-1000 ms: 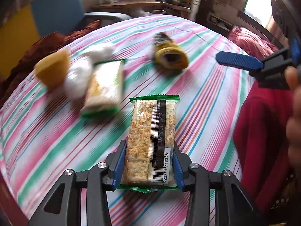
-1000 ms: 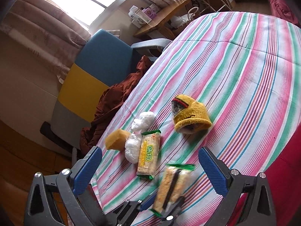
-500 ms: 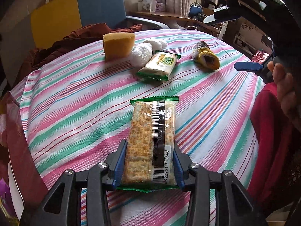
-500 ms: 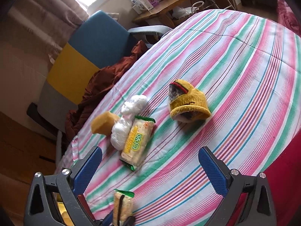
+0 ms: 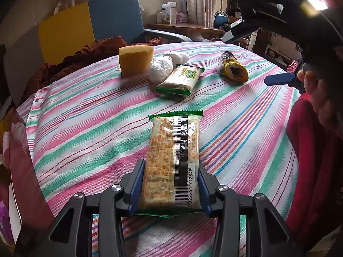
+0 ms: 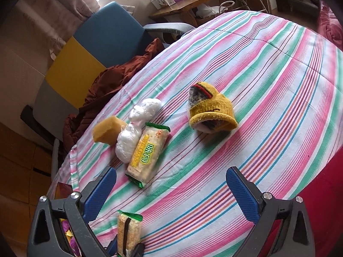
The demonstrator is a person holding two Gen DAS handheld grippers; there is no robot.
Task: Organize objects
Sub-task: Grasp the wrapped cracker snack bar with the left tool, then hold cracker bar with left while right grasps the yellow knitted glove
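A: What's different from a moment back?

B: Starting at the left, the left gripper [image 5: 170, 189] has swung round and drawn back toward the near edge of the striped pink, green and white cloth covering the worktop [image 5: 85, 132]. It keeps its hold on the clear, green-edged cracker packet [image 5: 173, 160], clamped near the barcode end. The packet now sits well apart from the rest.

A: And the rest?

B: Unmoved. Far left is the yellow sponge block [image 5: 135, 59], then two white crumpled plastic bags [image 5: 163, 67] touching it, then the green-labelled biscuit packet [image 5: 180, 78] just beside the bags. Further right, alone, lies the yellow knitted sleeve with a dark lining [image 5: 232, 69].

A: The other side?

B: The right gripper [image 6: 171, 194] hovers above the cloth, fingers spread wide, holding nothing.

A: So what does it mean?

B: I judge the cracker packet is being carried away to a spot of its own, or lined up afresh; the sorting looks early, with the sleeve untouched.
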